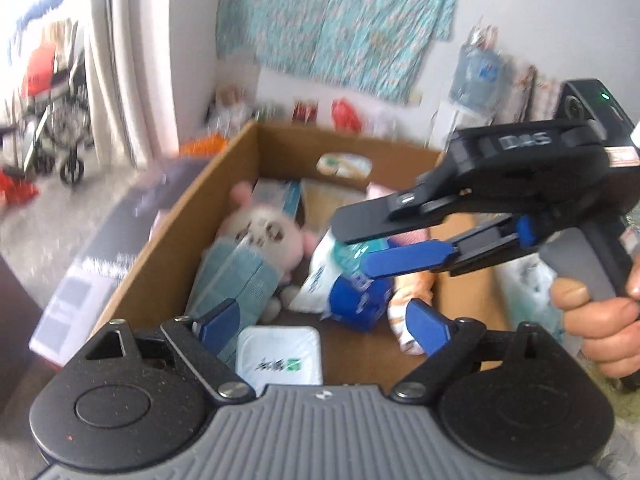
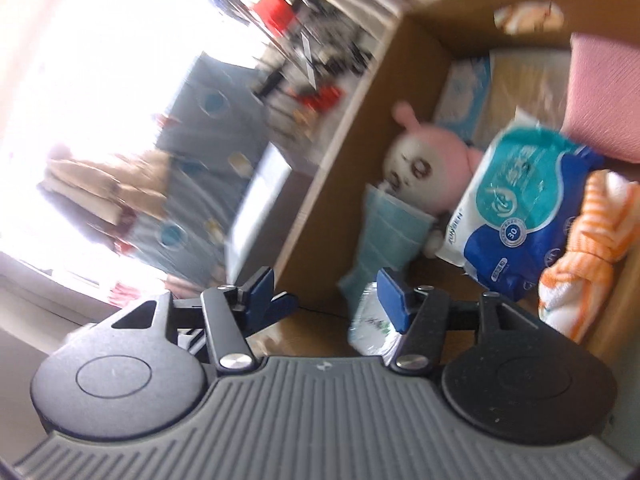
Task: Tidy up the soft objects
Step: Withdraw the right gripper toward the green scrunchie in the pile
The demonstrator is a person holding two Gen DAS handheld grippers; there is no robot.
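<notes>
two grippers hang over an open cardboard box (image 1: 168, 248), and much of what i get is smeared with blur, above all the room beyond the box wall. from the left wrist, my left gripper (image 1: 320, 320) has its blue fingers spread wide with nothing between them. the right gripper (image 1: 360, 248) crosses the frame, held by a hand (image 1: 600, 320) cut off at the edge; its jaws are parted, and it hides part of the tissue pack (image 1: 344, 280) behind it. from the right wrist, the right gripper (image 2: 328, 300) is likewise parted and grips nothing.

inside the box lie soft goods: a plush toy (image 1: 260, 236) with a white face and pink ears, its lower half covered by a ribbed pale-blue cloth (image 1: 236, 280); the glossy blue, teal and white plastic tissue pack (image 2: 516, 208); an orange-and-white striped towel bundle (image 2: 580, 248), knotted and lumpy; a pink knitted cushion (image 2: 604, 100), cut by the frame edge. a flat white rectangular pack (image 1: 280, 356) lies nearest the left gripper, its print too blurred to read. another pale-blue packet (image 1: 280, 196) sits behind the plush.

outside, a patterned teal cloth (image 1: 340, 20) hangs on the wall, and a wheeled frame (image 1: 56, 120) stands by the curtain, indistinct.
</notes>
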